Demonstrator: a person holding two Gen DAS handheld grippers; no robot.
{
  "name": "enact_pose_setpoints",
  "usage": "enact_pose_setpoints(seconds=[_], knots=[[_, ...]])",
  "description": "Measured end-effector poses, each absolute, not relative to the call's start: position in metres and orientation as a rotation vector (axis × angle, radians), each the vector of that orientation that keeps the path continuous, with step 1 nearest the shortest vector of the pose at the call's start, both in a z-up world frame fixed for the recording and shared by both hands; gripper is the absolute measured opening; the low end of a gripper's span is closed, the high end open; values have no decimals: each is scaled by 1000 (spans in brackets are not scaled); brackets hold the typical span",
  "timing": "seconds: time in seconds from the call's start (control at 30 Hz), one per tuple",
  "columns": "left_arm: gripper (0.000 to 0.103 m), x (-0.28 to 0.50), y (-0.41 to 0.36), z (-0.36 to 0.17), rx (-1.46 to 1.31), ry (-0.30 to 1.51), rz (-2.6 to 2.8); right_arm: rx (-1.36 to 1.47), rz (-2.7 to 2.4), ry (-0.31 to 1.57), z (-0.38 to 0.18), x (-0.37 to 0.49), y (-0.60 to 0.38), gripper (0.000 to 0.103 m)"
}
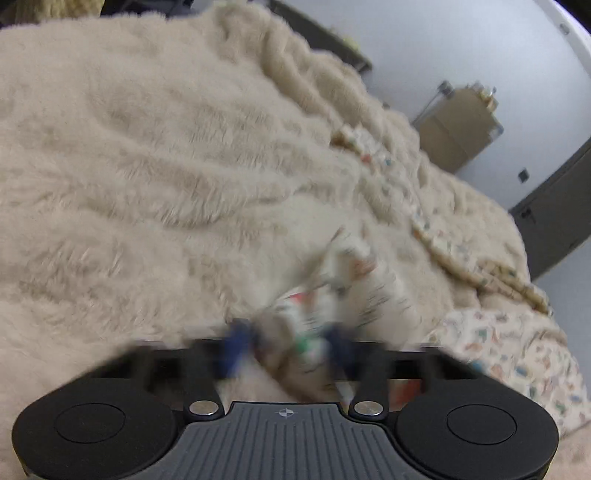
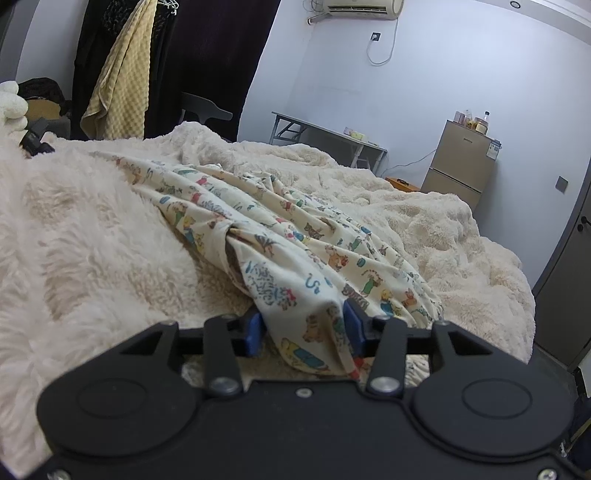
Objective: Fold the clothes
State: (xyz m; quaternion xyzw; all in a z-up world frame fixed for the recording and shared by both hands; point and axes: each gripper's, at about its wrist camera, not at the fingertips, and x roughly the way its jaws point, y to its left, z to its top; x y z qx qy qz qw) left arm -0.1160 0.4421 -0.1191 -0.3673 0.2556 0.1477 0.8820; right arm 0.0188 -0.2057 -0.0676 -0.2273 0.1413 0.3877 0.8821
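- Left wrist view: the picture is smeared and tilted. The left gripper (image 1: 286, 341) has its blue fingers (image 1: 238, 341) drawn close together, with a bunch of the printed garment (image 1: 373, 288) pinched between them; the blur hides just how the pads meet the cloth.
- From that pinch the garment rises in a crumpled fold to the right, and a thin edge of it trails away to the far right over the cream fluffy blanket (image 1: 155, 177).
- Another patch of the same print lies near the right edge of this view, just beside the gripper body.
- Far right stand a small brown fridge (image 1: 460, 125) against the pale wall and part of a dark door (image 1: 554, 218).
- Right wrist view: sharp and level. The right gripper (image 2: 303, 326) holds its blue fingers (image 2: 255, 330) partly apart, a thick hanging fold of the garment (image 2: 280, 236) filling the gap and touching both.
- Here, unlike the other view, the whole garment shows: cream cloth with small cartoon figures, spread in long pleats from the near fold back toward the far left of the blanket (image 2: 92, 251).
- Only this view shows the hanging yellow towel (image 2: 122, 74), dark curtain (image 2: 214, 55), folding table (image 2: 328, 136), air conditioner (image 2: 358, 7) and the fridge (image 2: 461, 166) upright with bottles on top.
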Motion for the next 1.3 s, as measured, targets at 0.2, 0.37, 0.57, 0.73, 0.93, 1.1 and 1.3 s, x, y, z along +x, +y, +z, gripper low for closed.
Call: enact_pose_setpoints(seconds=[0.2,0.37,0.57,0.73,0.93,1.1,1.3], knots=[[7,-178,440,-14,-574,290,551,-479,801,291,-67,18,-207,45],[40,-208,433,26,-409,324,749,-480,802,292,-67,18,-207,46],[58,-200,456,4,-578,343,629,-479,802,293,-68,18,-207,47],[70,-166,477,-46,-693,471,472,-478,803,295,-68,18,-206,48],[67,-103,530,-131,-914,688,387,-471,803,300,-68,19,-206,48],[13,-93,527,-132,-947,548,287,-477,801,301,-68,18,-205,49],[37,-164,488,-57,-743,178,185,-475,801,301,-68,19,-206,49]])
